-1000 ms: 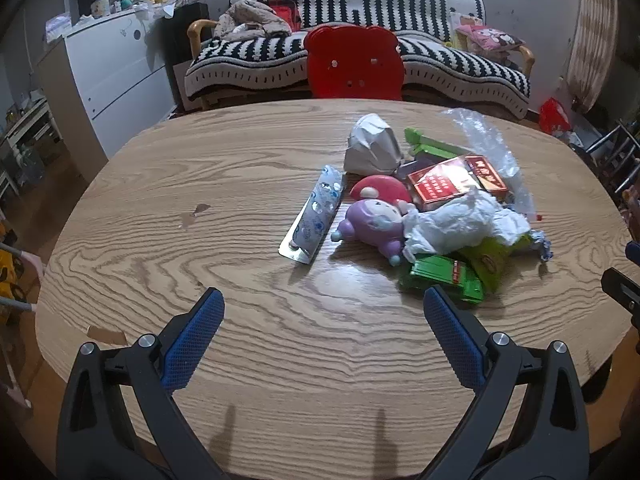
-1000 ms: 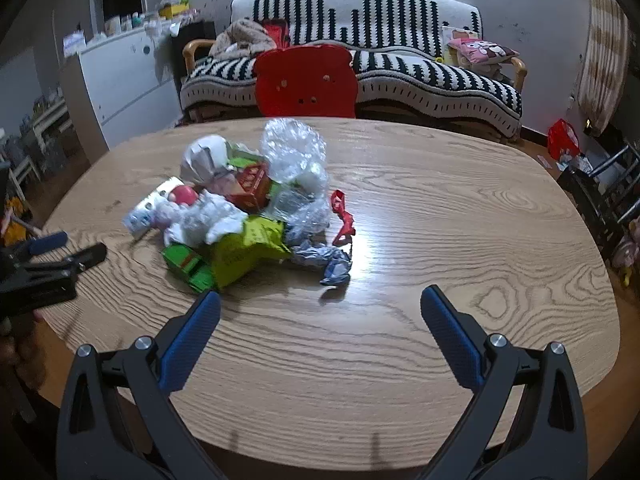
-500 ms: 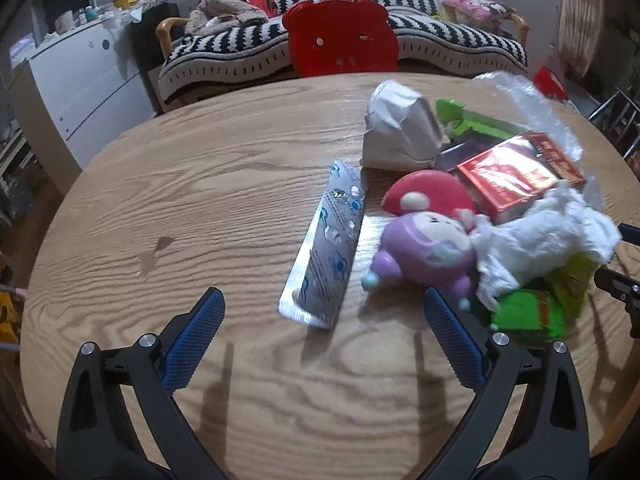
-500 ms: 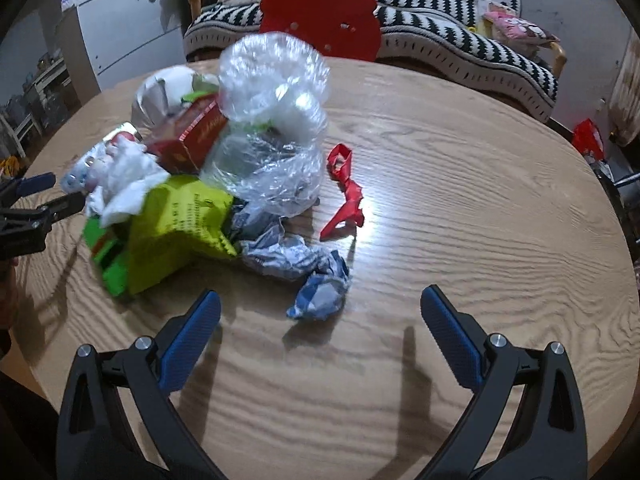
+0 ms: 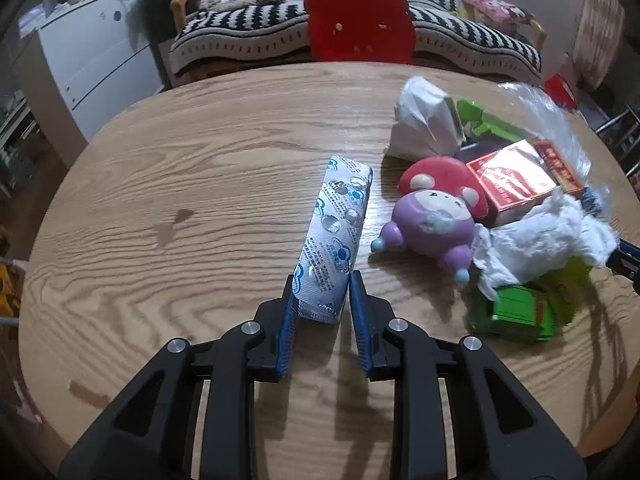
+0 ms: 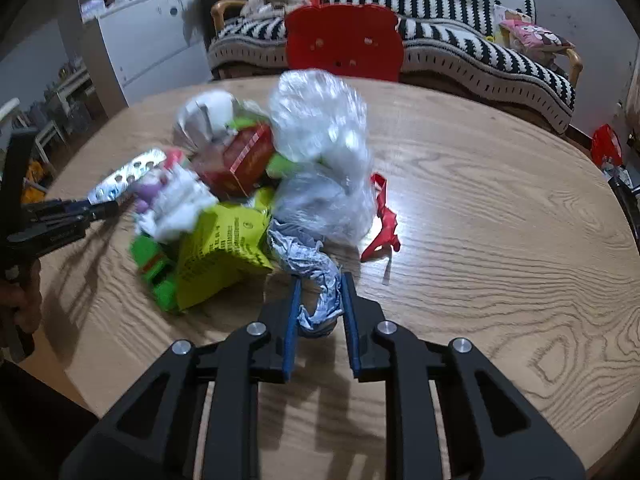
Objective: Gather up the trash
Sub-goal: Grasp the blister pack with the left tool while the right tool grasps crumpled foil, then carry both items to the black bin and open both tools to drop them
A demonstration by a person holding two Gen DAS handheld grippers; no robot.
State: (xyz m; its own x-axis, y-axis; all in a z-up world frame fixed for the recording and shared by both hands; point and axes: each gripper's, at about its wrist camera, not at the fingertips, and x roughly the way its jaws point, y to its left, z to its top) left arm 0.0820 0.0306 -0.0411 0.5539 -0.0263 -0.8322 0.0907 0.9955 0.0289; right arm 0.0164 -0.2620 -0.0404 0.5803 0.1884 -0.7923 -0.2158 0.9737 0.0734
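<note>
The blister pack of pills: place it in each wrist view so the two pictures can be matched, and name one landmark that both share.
Left wrist view: the blister pack runs up the centre, its near end between the left gripper pads.
Right wrist view: the same pack lies at left of the trash pile, silver back showing, its end at the left gripper's tips.
Shared landmark: the red chair back behind the table.

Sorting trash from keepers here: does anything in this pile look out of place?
Yes: a purple toy figure and a red mushroom toy lie among wrappers and a crumpled tissue. They look intact, not like trash.
</note>
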